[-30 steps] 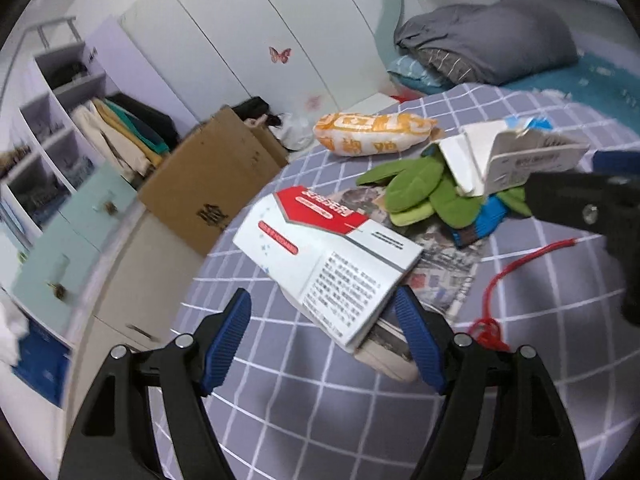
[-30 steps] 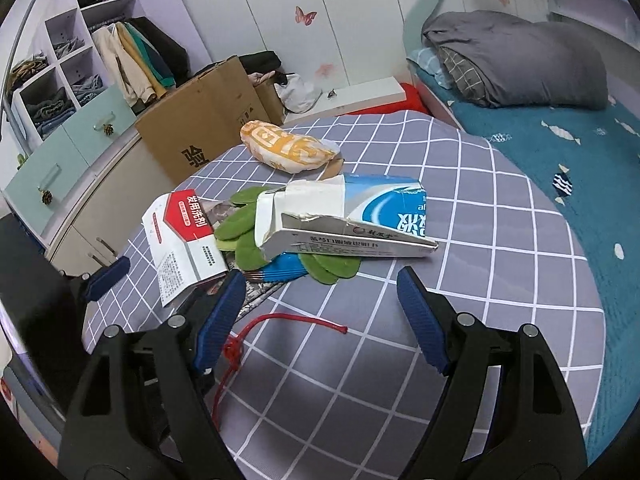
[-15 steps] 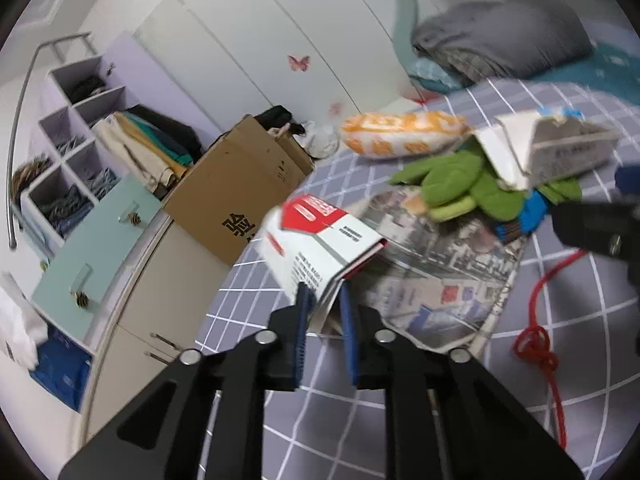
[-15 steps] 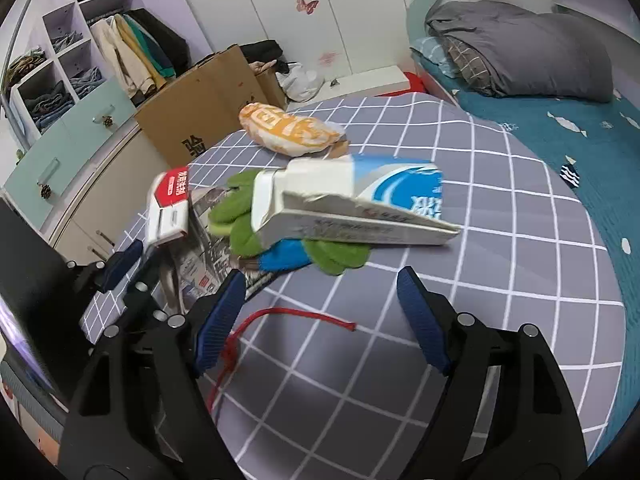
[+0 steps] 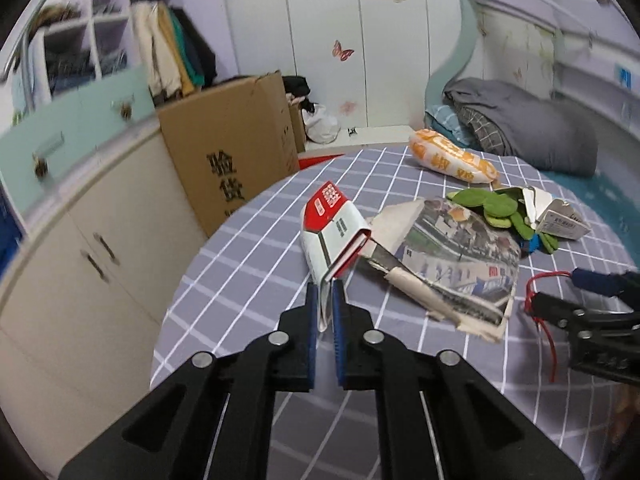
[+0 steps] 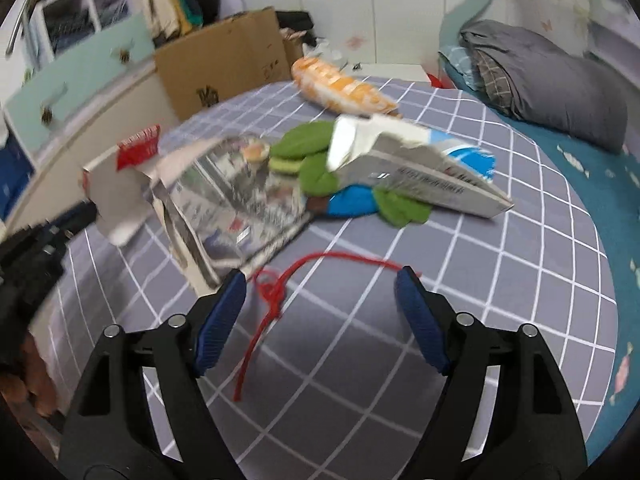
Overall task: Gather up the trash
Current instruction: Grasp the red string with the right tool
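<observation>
Cardboard, a brown box (image 5: 236, 148), stands at the far left beside the round table (image 5: 248, 248) with its grey checked cloth. Next, the left gripper (image 5: 325, 308) has just been closing and now pinches the lower edge of a red-and-white carton (image 5: 336, 232), lifted above the cloth. Right of it lies a rumpled newspaper (image 5: 460, 256), then green leaves (image 6: 316, 160) under a torn white-and-blue carton (image 6: 420, 164), with an orange snack bag (image 6: 340, 88) behind. Nearer, a red string (image 6: 276, 296) trails between the fingers of the right gripper (image 6: 320, 320), whose jaws have been narrowing but stand apart, touching nothing. Bedding (image 6: 552, 76) is heaped at the far right.
</observation>
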Demonstrator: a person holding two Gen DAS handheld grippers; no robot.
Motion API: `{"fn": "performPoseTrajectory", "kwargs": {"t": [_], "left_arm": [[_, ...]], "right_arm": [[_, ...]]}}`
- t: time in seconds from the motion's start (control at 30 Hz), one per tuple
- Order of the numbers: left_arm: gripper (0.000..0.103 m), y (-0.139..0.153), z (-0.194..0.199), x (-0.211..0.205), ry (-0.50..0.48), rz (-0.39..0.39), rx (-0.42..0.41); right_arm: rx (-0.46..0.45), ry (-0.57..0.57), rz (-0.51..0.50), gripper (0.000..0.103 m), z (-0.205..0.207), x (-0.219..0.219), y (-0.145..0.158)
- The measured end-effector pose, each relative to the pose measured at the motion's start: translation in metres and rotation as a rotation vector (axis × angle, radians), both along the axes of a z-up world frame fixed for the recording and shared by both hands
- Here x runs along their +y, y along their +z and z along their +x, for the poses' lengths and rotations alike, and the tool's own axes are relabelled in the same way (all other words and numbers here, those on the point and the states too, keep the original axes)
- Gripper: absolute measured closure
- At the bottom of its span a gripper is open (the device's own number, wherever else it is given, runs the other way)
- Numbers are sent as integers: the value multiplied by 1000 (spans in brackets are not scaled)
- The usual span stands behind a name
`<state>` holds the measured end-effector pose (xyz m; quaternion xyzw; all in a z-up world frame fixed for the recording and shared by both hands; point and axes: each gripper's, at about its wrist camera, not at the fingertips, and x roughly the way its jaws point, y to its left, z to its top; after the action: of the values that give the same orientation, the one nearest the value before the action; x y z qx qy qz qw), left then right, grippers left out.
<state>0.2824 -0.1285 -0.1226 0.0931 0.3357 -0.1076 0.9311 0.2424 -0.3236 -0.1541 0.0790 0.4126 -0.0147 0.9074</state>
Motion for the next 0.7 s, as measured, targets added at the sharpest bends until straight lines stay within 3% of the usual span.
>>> {"fn": "performPoseTrajectory", "kwargs": {"t": [0.07,0.1,0.17,0.2,0.37,0.7], "left_arm": [[96,-2,-5,12,5,-34,16],[96,-3,-6,19,8,-51,24],[96,-5,-9,31,19,-80,35],[96,-5,-11,36,25,-89,36],[96,-9,-19,66,47,-168,56],[97,-1,-33,120,106,-254,23]], "right_arm": [[10,10,-27,52,1,5,-1],[11,7,-39,71,0,7,-1],[17,2,-82,79,1,9,-1],[14,4,-76,93,1,9,-1],[-58,-19,-51,93,-9,12,13],[-102,119,34,94,9,79,43]]}}
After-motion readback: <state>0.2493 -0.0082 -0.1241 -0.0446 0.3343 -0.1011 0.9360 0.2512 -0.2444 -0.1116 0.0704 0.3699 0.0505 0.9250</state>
